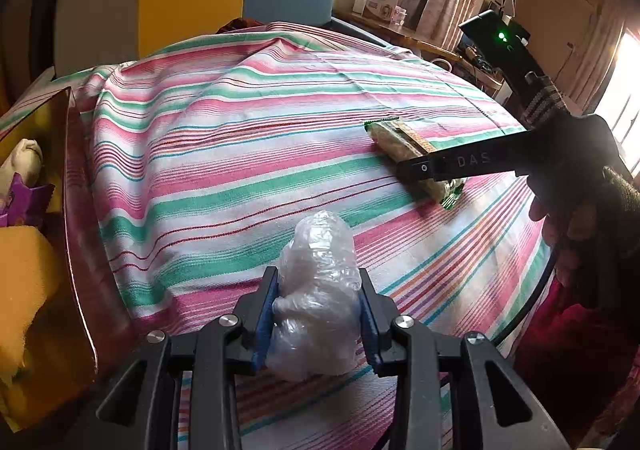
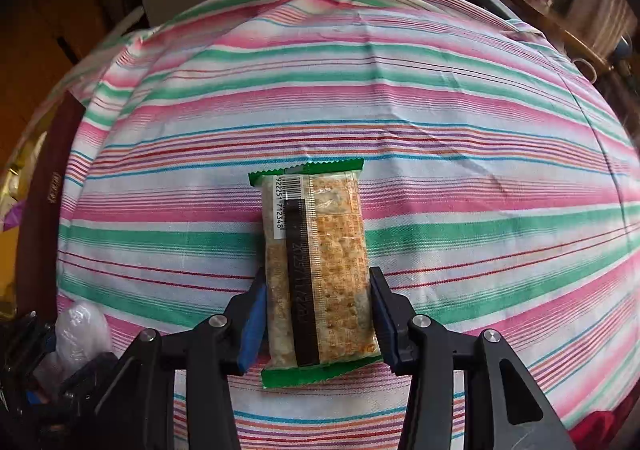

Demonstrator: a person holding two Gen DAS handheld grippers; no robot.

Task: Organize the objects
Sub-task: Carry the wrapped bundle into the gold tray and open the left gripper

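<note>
The cracker packet (image 2: 318, 262) lies flat on the striped cloth (image 2: 440, 121), seam side up, its length running straight away from your right gripper (image 2: 318, 314) — a lie that offers its two long edges to the blue pads (image 2: 253, 324). Your right jaws stand to either side of its near half, closed in to the wrapper's edges; they appear to touch the film, though no crease or lift shows, so I judge the hold only just made and the packet not yet raised. In your left gripper (image 1: 318, 314) the crumpled clear plastic bundle (image 1: 316, 290) is clamped between narrow-set jaws, its upper part standing free above the fingers — held clear of the cloth, presumably awaiting deposit. At the left edge of the cloth sits an open box (image 1: 76, 217) with yellow and purple items inside; I take it for the likely destination. The two grippers stand well apart.
</note>
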